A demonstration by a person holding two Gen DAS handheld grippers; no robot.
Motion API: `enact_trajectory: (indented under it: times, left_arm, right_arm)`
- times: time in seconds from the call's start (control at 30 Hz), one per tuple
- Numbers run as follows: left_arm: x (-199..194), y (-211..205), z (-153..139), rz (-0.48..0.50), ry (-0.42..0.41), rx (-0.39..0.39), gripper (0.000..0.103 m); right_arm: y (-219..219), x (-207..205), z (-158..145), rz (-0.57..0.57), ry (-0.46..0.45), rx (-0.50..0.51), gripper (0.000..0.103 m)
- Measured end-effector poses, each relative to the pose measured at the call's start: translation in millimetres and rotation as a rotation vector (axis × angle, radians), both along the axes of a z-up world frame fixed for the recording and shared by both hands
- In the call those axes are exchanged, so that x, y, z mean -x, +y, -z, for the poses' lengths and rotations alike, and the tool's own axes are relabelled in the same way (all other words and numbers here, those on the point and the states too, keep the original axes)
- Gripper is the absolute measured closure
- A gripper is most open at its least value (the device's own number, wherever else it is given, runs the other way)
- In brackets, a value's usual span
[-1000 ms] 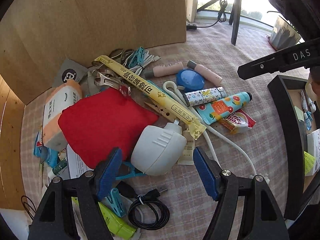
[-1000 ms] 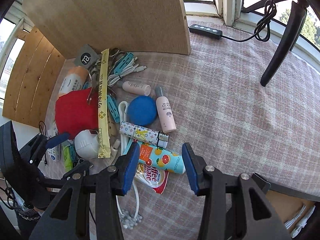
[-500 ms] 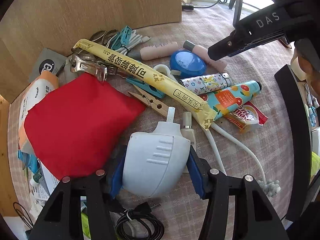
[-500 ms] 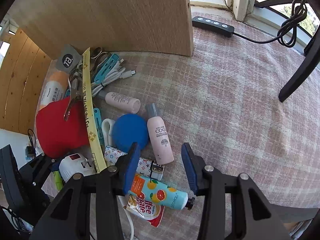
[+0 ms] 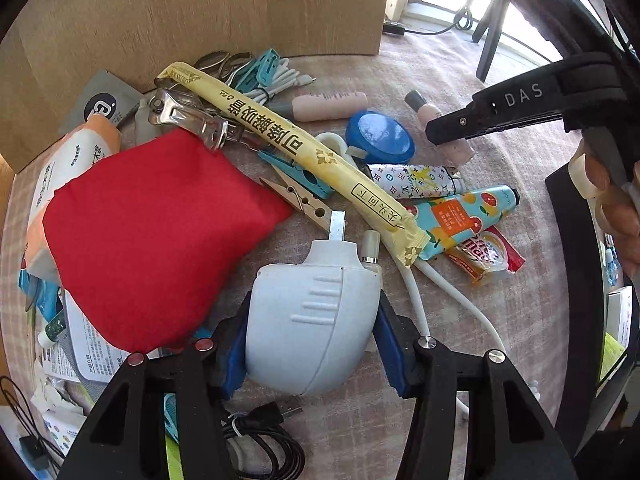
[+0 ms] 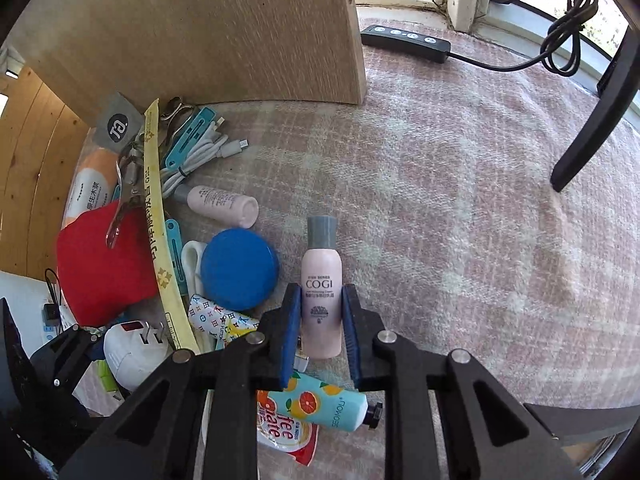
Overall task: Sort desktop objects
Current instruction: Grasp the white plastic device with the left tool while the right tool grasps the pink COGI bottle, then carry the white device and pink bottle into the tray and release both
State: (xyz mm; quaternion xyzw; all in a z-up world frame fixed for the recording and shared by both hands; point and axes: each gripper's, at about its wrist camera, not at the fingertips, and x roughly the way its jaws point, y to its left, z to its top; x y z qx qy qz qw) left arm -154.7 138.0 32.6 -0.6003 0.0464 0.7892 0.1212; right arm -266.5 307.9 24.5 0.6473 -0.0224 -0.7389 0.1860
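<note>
My left gripper (image 5: 312, 340) is shut on a white plug adapter (image 5: 312, 320), its prongs pointing away; the adapter also shows in the right wrist view (image 6: 132, 352). My right gripper (image 6: 320, 320) is shut on a pink COGI bottle (image 6: 321, 300) with a grey cap, lying on the checked cloth. In the left wrist view the right gripper (image 5: 520, 108) reaches over that bottle (image 5: 456, 148). A red pouch (image 5: 152, 248), a long yellow packet (image 5: 296, 148), a blue round lid (image 5: 380, 136) and a second pink bottle (image 5: 328, 106) lie in the pile.
A wooden board (image 6: 200, 32) stands behind the pile. A black tray (image 5: 576, 280) sits at the right. A fruit-print tube (image 6: 324, 404), a coffee sachet (image 6: 280, 432), a patterned tube (image 5: 412, 182), white cables (image 6: 200, 152), clothespins and a black cable (image 5: 264, 440) lie around.
My right gripper moved forward and closed on the pink COGI bottle. My left gripper stayed closed on the white adapter, which it grasped a second ago.
</note>
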Motion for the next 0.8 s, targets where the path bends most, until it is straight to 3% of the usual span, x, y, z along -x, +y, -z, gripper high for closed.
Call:
enact_trajectory:
  times: [0.4, 0.57, 0.8]
  left_arm:
    - [-46, 20, -60, 0.028, 0.082, -0.020, 0.051]
    - [-60, 39, -80, 0.074, 0.118, -0.025, 0.051]
    - [-83, 98, -99, 0.165, 0.136, -0.063, 0.051]
  right_arm:
    - [58, -56, -71, 0.007, 0.066, 0.140, 0.083]
    - [106, -93, -94, 0.016, 0.113, 0.129, 0.083]
    - [182, -132, -116, 0.122, 0.163, 0.057, 0.083]
